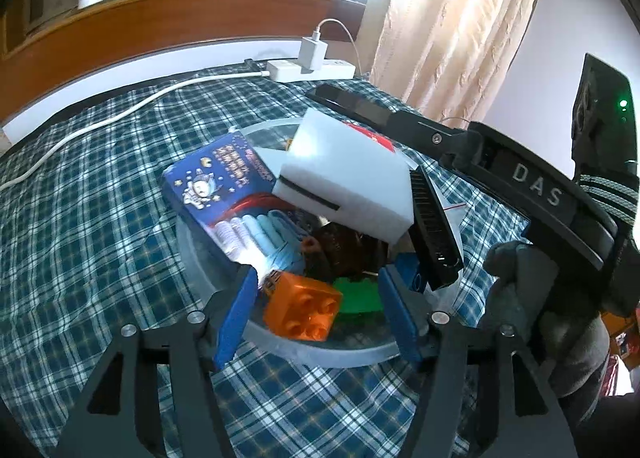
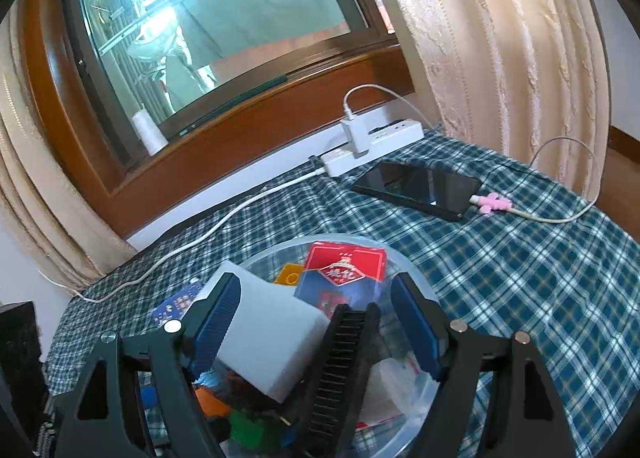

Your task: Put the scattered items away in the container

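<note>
**Desk:** Where are we?

**Photographer:** A table under a blue plaid cloth (image 1: 100,198), by a wood-framed window (image 2: 200,18) with cream curtains (image 2: 500,38).

**Desk:** And the items?

**Photographer:** Piled in a clear round container (image 1: 340,356) at mid-table. An orange block (image 1: 304,308) lies at its near edge, touching a green block (image 1: 358,296). Behind them are a blue marker box (image 1: 224,186), a white sponge (image 1: 344,178) tilted on top, and a black comb (image 1: 436,234) leaning against it. A red packet (image 2: 346,262) sits at the far side.

**Desk:** The claws?

**Photographer:** The left gripper (image 1: 318,298) straddles the orange block, and its blue pads stand clear of both sides, so nothing is gripped. The right gripper (image 2: 314,298), in a gloved hand (image 1: 540,298), is spread wide over the pile. The sponge rests against one pad and the other pad is free, so there is no clamp.

**Desk:** How would these things handle?

**Photographer:** The blocks look like hard, light, glossy plastic, best pinched across their flat sides. The sponge should be very light and should give under pressure, so take it mid-body. The comb is thin and stiff and likely to slip, so its spine is the place to hold it. The heap looks loosely stacked, and a nudge could tip the sponge out.

**Desk:** Anything outside the container?

**Photographer:** A dark phone (image 2: 416,186) on a charging cable, and a white power strip (image 2: 376,142) at the table's far edge. No loose toys show on the cloth.
</note>
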`<action>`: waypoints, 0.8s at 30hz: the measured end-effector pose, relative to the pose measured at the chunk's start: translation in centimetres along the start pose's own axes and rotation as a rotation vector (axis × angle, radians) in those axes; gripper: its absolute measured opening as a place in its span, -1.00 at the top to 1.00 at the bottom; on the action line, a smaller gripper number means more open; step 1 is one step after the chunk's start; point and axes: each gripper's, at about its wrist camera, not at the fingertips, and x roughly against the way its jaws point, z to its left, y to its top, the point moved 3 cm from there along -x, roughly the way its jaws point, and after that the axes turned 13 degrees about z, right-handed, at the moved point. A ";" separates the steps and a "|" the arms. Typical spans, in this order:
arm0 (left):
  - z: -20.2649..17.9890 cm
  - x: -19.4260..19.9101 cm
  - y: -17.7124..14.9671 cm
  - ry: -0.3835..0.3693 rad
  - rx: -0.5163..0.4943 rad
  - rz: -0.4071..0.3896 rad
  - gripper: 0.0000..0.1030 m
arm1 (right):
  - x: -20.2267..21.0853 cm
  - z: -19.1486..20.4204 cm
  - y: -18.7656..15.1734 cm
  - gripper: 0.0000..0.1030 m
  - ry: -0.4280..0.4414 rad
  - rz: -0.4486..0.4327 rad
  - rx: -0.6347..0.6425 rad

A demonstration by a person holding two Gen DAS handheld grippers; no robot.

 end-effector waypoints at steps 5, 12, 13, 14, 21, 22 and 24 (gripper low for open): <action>0.8 1.6 -0.6 0.017 0.026 -0.042 -0.28 | 0.0 -0.4 0.0 -0.57 -0.019 -0.013 -0.008; 1.9 4.2 -1.5 0.114 0.058 -0.138 -0.53 | 0.5 -1.2 -1.0 -0.57 -0.052 0.014 -0.045; 1.9 4.6 -1.6 0.148 0.059 -0.155 -0.57 | 0.9 -1.3 -1.5 -0.57 -0.047 0.027 -0.049; 1.8 5.2 -1.8 0.196 0.065 -0.179 -0.59 | 1.4 -1.4 -1.9 -0.57 -0.047 0.037 -0.049; 1.7 6.8 -2.5 0.250 0.111 -0.212 -0.60 | 5.1 -0.3 -4.3 -0.65 -0.094 0.050 0.037; 1.8 6.9 -2.6 0.255 0.124 -0.202 -0.60 | 5.6 0.0 -4.6 -0.66 -0.102 0.050 0.053; 2.0 7.0 -2.9 0.285 0.143 -0.195 -0.60 | 6.3 0.6 -5.3 -0.71 -0.127 0.042 0.092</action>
